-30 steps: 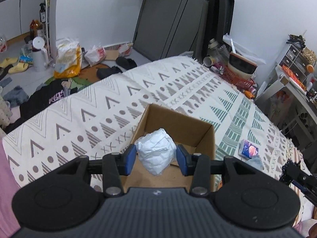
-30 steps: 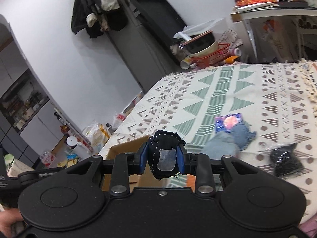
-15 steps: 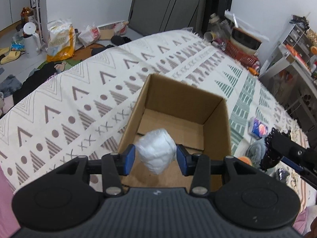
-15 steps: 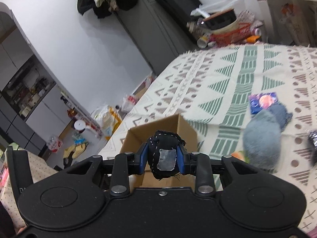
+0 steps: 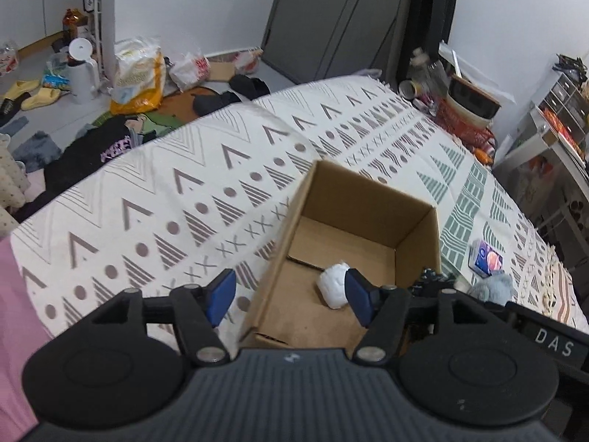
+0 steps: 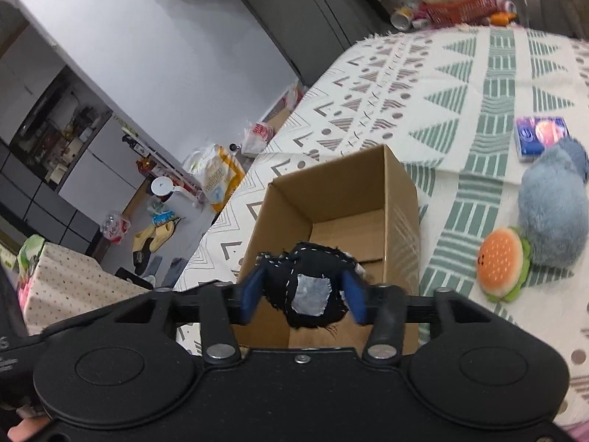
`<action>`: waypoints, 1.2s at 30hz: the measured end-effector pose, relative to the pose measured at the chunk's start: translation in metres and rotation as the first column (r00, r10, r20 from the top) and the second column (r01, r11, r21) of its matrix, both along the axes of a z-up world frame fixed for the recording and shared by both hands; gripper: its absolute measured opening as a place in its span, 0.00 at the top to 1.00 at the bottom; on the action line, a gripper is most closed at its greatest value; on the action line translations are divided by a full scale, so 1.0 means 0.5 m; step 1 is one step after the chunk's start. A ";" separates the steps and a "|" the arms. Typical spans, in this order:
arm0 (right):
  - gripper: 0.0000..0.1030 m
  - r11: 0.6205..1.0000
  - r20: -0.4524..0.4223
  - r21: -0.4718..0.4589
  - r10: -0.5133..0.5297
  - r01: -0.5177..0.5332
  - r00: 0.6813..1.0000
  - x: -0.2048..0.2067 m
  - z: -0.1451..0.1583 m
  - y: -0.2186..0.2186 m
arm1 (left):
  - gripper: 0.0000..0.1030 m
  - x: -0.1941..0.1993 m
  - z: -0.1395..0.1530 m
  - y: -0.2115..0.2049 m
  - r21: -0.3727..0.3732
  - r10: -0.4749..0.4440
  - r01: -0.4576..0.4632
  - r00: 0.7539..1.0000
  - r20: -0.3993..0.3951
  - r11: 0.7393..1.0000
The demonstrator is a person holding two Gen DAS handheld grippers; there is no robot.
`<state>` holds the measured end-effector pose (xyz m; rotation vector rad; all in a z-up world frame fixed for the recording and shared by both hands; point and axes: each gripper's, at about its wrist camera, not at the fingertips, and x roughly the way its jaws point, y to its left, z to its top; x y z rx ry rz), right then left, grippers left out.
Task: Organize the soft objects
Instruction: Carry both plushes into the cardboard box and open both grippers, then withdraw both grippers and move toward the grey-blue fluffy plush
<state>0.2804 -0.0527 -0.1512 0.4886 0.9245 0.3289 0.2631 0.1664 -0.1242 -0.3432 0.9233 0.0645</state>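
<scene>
Crumpled white wad (image 5: 333,285) lies in the smooth cardboard box (image 5: 416,246).

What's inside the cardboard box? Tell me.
A white wad lies on the floor of the cardboard box. The grippers hide the near corners.

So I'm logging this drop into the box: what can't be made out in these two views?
- Right view: whether the hand-held gripper still presses the black ball; the pads are blurred.
- Right view: the box floor, hidden by that ball.
- Left view: part of the white wad, behind the gripper's own pad.
</scene>
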 end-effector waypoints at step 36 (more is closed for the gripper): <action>0.06 0.982 0.226 -0.175 0.104 -0.065 0.969 -0.135 0.182 -0.241 | 0.00 -0.121 0.143 -0.194 0.093 -0.002 -0.010 0.991 0.131 0.996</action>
